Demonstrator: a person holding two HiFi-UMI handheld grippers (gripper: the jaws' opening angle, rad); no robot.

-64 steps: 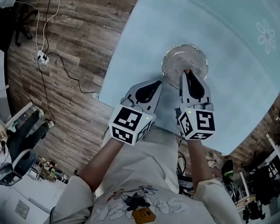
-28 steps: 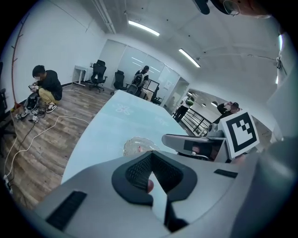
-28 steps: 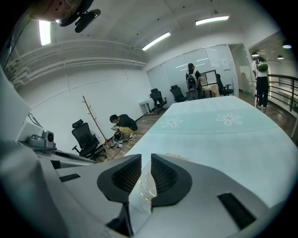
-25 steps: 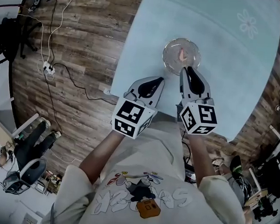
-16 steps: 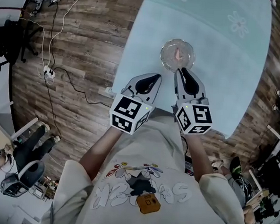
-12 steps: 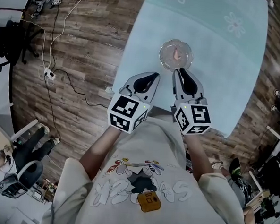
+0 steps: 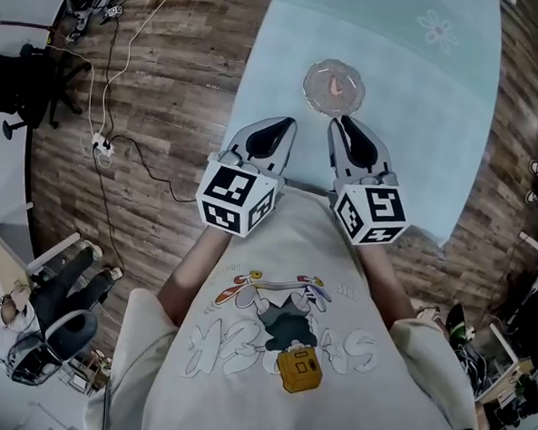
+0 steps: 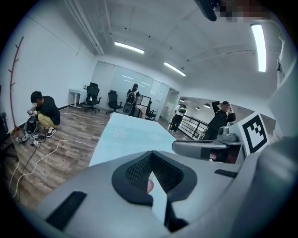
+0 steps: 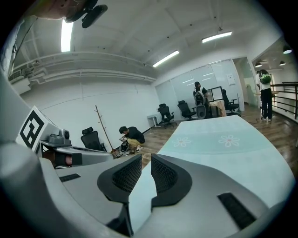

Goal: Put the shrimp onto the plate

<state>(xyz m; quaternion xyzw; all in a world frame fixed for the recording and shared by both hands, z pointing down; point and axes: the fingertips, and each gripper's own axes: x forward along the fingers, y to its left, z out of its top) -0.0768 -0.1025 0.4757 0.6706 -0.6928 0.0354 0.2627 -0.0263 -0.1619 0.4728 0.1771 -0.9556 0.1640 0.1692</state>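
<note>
Shrimp [image 7: 334, 84], small and pink, lying at the middle of a round clear plate [image 7: 309, 76]. Plate resting on a pale blue-green table [image 7: 420, 128], near the table's edge closest to the person. Faint flower prints [image 7: 437, 31] on the table beyond the plate.

Just short of the plate on the person's side, two grey grippers side by side, both pointing towards it and neither touching it. Left gripper [image 7: 287, 122] off the plate's near left, black fingers closed with the tips meeting and nothing gripped. In the left gripper view, a small pink patch [image 8: 150, 186] seen low in the narrow wedge between the pads; cannot tell what it is. Right gripper [image 7: 339, 121] directly below the plate, fingers drawn in to a thin slit, empty, only table and floor seen through the slit. A black-and-white marker cube [image 7: 234, 196] at the back of the left gripper and another [image 7: 371, 213] at the back of the right.

Farther from the plate, on the near side, bare forearms and a white T-shirt [image 7: 279, 346] with a cartoon print. Left of the plate, past the table edge, brown wood floor [image 7: 168, 85] with loose cables and a white power strip [image 7: 101, 145]. Well away from the plate, in the left gripper view, a person crouching [image 8: 44, 114] on the floor by a white wall, office chairs behind.
</note>
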